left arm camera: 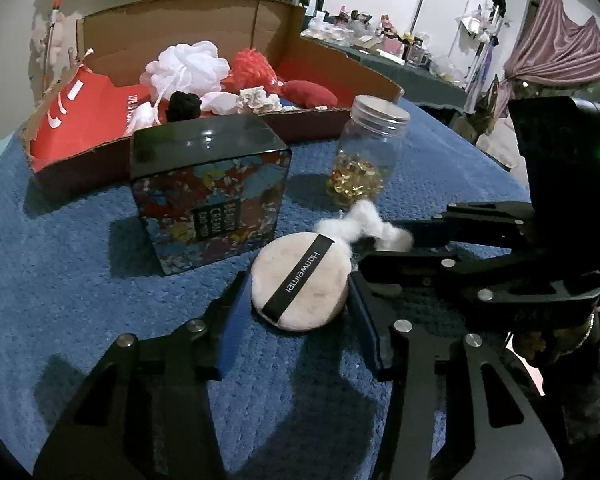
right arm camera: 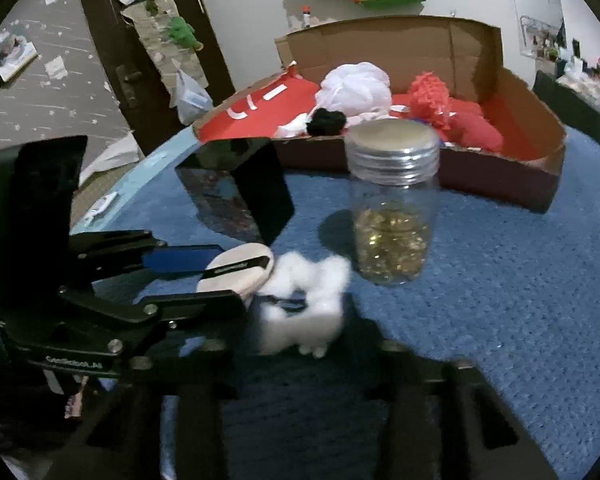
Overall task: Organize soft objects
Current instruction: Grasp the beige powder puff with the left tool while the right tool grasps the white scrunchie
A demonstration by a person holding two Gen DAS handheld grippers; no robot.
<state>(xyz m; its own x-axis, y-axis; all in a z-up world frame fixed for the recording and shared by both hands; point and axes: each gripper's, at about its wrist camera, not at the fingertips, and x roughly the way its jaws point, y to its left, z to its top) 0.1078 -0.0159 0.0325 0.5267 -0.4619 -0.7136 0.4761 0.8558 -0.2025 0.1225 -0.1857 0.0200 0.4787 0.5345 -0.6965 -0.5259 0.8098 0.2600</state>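
A round pale powder puff (left arm camera: 300,280) with a black strap lies on the blue cloth, between the fingers of my left gripper (left arm camera: 298,296), which is open around it. It also shows in the right wrist view (right arm camera: 236,268). A tuft of white cotton (left arm camera: 366,224) lies just behind the puff. My right gripper (right arm camera: 300,332) is at the cotton (right arm camera: 304,304); the view is blurred and I cannot tell whether it is shut. It also shows in the left wrist view (left arm camera: 384,248). A cardboard box (left arm camera: 100,152) at the back holds several soft things.
A patterned black tin (left arm camera: 210,192) stands left of the puff. A clear jar (left arm camera: 366,152) with gold capsules stands behind the cotton. In the box lie a white bath pouf (left arm camera: 188,66), a red pouf (left arm camera: 254,66) and a red bag (left arm camera: 84,116).
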